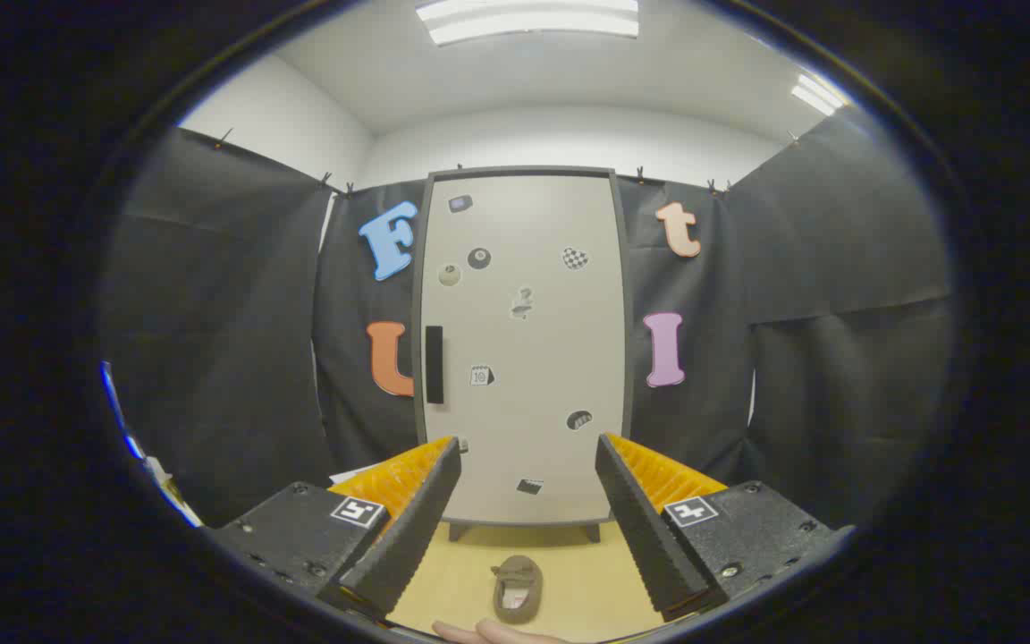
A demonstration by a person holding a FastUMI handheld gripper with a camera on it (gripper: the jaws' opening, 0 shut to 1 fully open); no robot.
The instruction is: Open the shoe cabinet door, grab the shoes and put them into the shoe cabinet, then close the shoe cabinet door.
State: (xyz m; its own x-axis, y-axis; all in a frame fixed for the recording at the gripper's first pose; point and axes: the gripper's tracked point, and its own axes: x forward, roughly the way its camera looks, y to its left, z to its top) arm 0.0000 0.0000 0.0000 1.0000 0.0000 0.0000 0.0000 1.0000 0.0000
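Gripper view has the fingers [526, 501] spread wide apart with nothing between them, aimed straight at the shoe cabinet [524, 349] standing well beyond them. Its door [528, 394] looks fully closed, so I'd say we're at step one: getting it open. The dark vertical handle [434, 364] sits on the door's left side, above the left finger, so the next move probably means swinging over that way and closing on it. One brown shoe [516, 588] lies on the yellowish floor [586, 572] low between the fingers, well short of the cabinet.
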